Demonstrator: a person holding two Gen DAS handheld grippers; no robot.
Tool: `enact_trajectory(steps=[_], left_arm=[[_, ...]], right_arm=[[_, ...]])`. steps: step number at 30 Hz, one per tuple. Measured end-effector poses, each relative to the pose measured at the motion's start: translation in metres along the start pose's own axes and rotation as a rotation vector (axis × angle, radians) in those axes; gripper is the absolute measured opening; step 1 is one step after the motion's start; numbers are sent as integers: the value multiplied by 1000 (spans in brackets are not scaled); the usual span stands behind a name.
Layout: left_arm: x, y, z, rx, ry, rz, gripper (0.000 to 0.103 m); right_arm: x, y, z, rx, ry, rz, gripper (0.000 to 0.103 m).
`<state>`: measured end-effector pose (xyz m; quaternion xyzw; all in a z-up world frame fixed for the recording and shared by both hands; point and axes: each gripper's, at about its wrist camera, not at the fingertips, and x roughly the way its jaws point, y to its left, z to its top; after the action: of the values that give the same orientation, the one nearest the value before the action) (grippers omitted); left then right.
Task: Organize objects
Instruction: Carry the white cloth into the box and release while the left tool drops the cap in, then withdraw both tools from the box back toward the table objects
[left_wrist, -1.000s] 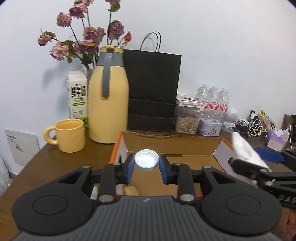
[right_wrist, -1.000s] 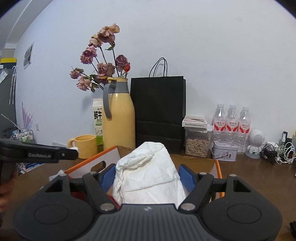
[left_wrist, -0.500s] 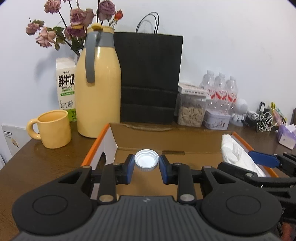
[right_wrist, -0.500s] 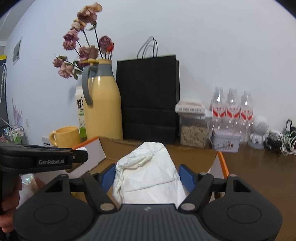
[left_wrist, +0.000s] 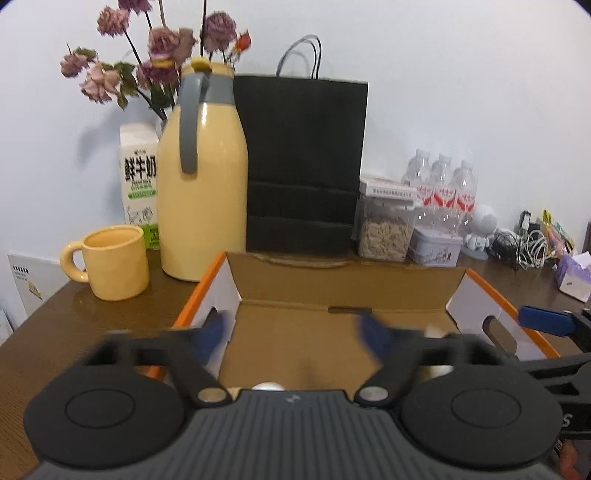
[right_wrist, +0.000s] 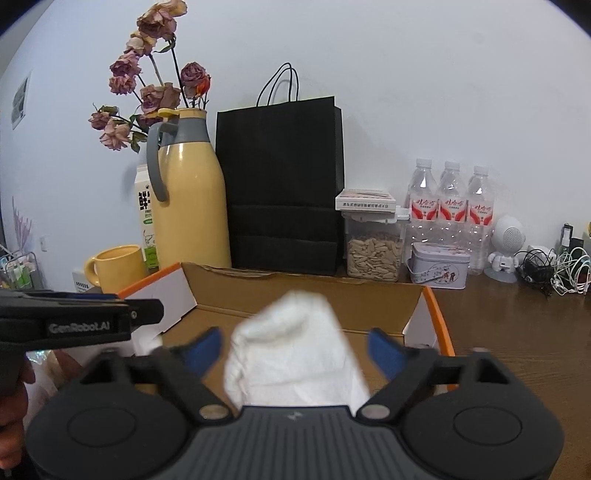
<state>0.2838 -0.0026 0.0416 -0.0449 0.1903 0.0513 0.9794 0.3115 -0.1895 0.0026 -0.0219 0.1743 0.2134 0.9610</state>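
An open cardboard box (left_wrist: 343, 280) with orange edges lies on the brown table right under both grippers. My left gripper (left_wrist: 293, 332) hangs over the box floor; its jaws are opening, the blue pads are blurred and nothing is between them. A small white cap (left_wrist: 267, 386) shows just above the gripper's body, loose inside the box. My right gripper (right_wrist: 293, 350) is over the same box (right_wrist: 258, 291), and its jaws are opening too. A crumpled white paper wad (right_wrist: 295, 354) sits blurred between the pads with a gap on each side.
Behind the box stand a yellow jug (left_wrist: 203, 206), a yellow mug (left_wrist: 114, 266), a milk carton (left_wrist: 138, 177), a black paper bag (left_wrist: 303, 166), a seed jar (left_wrist: 386, 229), water bottles (left_wrist: 441, 188) and a tin (left_wrist: 436, 249). Cables (left_wrist: 524, 245) lie far right.
Both grippers' jaws have swung wide apart. The white cap has dropped out from between the left pads. The paper wad is free of the right pads and now looks blurred.
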Motion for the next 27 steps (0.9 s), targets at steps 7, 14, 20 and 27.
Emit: enact_trajectory(steps=[7,14,20,27], left_arm=[[-7,1,2,-12,-26,11,103],[-13,1,3,-23,-38,3,103],[-23,1,5,-26,-62,-5,103],[-45,4,1,-26,-89,-4,103]], right_arm=[[-7,1,2,-1,-20,-10,103],[-13,2,4,-6,-41,-16,103],[-20,3,5,-17,-58,-17,103],[-42,13,3,-55,-71,-15,103]])
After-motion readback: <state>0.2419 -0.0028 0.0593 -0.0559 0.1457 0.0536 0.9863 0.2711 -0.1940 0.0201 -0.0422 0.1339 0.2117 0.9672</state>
